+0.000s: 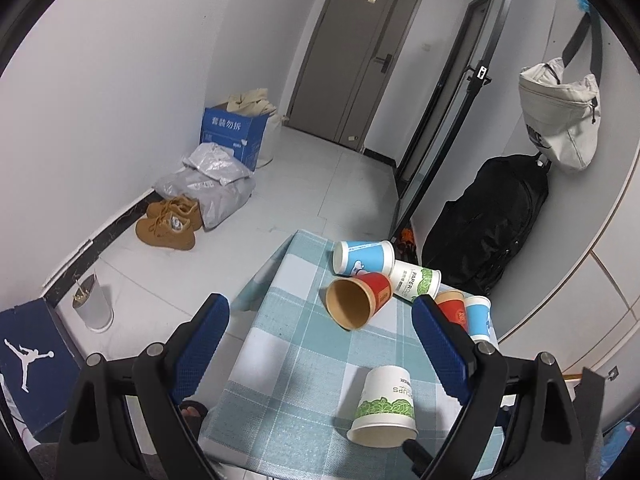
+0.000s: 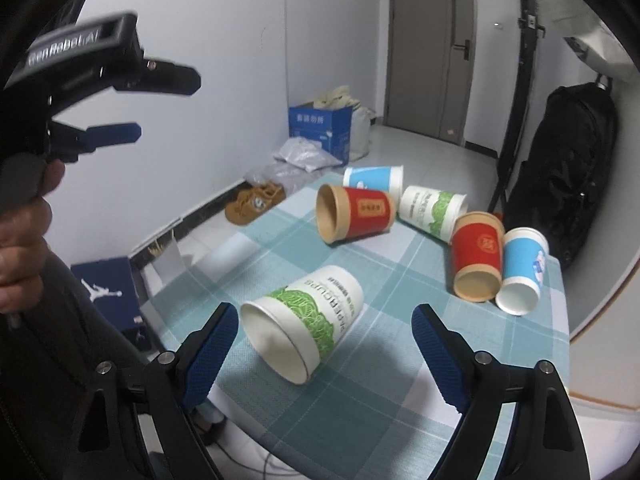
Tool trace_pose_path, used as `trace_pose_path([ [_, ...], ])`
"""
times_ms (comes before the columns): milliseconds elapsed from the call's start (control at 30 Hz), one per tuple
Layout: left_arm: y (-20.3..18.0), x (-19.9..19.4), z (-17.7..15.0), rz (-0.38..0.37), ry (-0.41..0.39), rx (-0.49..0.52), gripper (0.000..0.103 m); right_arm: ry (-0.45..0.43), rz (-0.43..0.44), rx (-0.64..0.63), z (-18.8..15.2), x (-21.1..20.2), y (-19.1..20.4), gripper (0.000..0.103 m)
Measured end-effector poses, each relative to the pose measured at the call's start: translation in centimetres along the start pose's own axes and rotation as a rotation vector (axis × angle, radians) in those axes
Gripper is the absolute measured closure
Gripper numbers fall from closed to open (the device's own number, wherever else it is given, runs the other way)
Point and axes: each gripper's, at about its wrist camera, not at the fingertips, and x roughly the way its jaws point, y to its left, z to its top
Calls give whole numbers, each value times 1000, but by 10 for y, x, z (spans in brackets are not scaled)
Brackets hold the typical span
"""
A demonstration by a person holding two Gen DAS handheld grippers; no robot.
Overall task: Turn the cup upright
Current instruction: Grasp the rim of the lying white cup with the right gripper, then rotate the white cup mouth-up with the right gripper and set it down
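The white-and-green paper cup (image 2: 304, 320) lies on its side near the tabletop's (image 2: 372, 412) front edge. It's probably light and crushable, so pinch the sidewall gently. Both tongs, left (image 1: 320, 344) and right (image 2: 325, 344), gape empty.

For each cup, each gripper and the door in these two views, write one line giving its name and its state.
Near green-leaf cup: on its side, mouth toward the camera.
Far green-leaf cup: on its side.
Left red cup: on its side.
Right red cup: on its side.
Far blue cup: on its side.
Right blue cup: on its side.
Left gripper: open, empty.
Right gripper: open, empty.
Door: closed.
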Motion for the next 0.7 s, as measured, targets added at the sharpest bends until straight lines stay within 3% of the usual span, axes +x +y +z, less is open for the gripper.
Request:
trace_pose_path([
  [133, 4, 3, 1, 3, 19, -17, 13, 37, -10, -58, -3, 12, 11, 21],
  [333, 4, 6, 2, -5, 33, -17, 13, 81, -79, -139, -11, 28, 18, 40],
  [533, 6, 6, 2, -13, 45, -18, 13, 118, -134, -156, -14, 40, 16, 73],
  [700, 9, 6, 1, -15, 52, -26, 13, 129, -158, -120, -14, 41, 5, 80],
])
